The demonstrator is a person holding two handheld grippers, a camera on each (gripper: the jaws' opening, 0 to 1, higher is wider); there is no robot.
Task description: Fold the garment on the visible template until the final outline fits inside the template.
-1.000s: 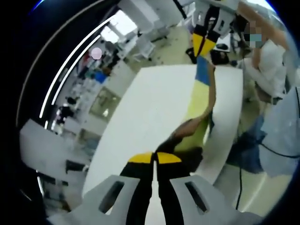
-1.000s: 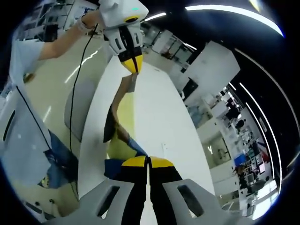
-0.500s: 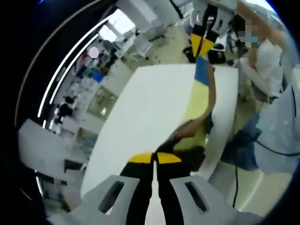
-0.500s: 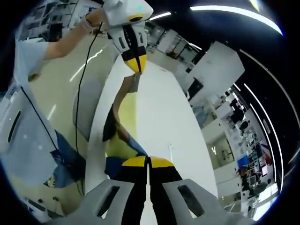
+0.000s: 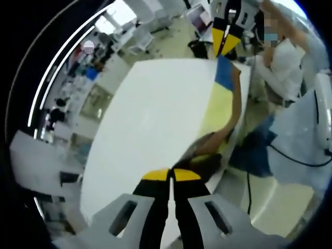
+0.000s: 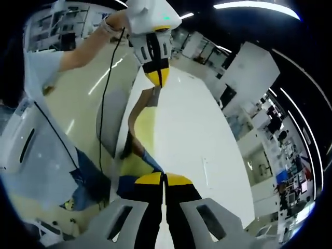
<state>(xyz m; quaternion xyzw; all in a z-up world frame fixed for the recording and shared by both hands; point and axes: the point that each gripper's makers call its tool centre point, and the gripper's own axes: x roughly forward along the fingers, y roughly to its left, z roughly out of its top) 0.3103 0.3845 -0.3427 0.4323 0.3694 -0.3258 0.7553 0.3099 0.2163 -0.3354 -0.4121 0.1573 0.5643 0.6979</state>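
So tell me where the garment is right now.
The garment hangs stretched between the two grippers above the white table's edge, one end in the left gripper, the other in the right gripper.

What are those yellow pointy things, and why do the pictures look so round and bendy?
The yellow pointy things are the jaws of two grabbing tools. A person holds one tool in each hand, and each tool carries a little wide-eyed camera that bends the picture into a circle.

In the left gripper view you look along the left gripper, with its yellow tips pressed together at the bottom. Far up at the top is the right gripper. The right gripper view is the same scene from the other end.

Between them hangs a garment, yellow with blue and dark parts. Each tool pinches one end, so it stretches over a big white table. A pale yellow patch lies on the table beneath it; I cannot tell whether that is the folding template or more cloth.
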